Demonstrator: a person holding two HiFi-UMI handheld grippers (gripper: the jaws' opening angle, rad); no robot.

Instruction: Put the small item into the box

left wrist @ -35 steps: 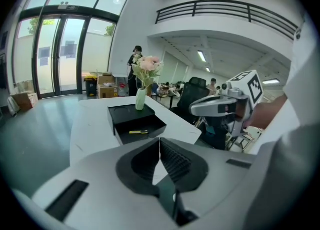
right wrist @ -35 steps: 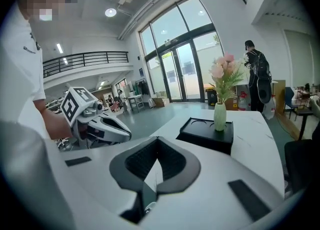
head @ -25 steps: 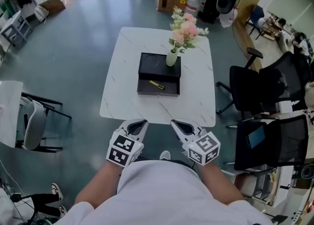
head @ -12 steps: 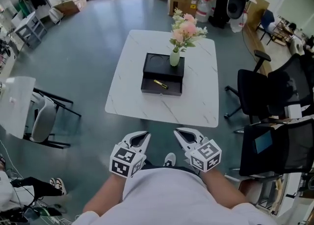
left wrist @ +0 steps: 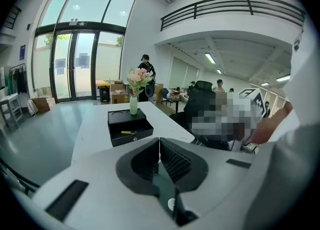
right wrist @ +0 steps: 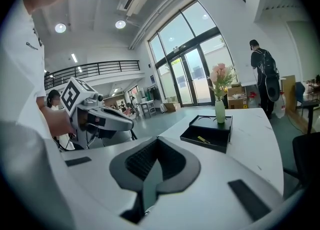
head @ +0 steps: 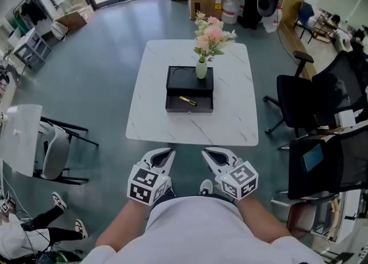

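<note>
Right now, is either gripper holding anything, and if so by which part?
Nothing is held. The left gripper and right gripper are both shut and empty; the small gold item lies in the black box.

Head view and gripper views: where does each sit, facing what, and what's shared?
Head view: on the head, steeply down on table, left gripper, right gripper, shirt.
Left gripper view: on it, along shut jaws toward box; shirt at right.
Right gripper view: likewise toward box; left gripper at left.
Shared: all show box, item, vase.
</note>
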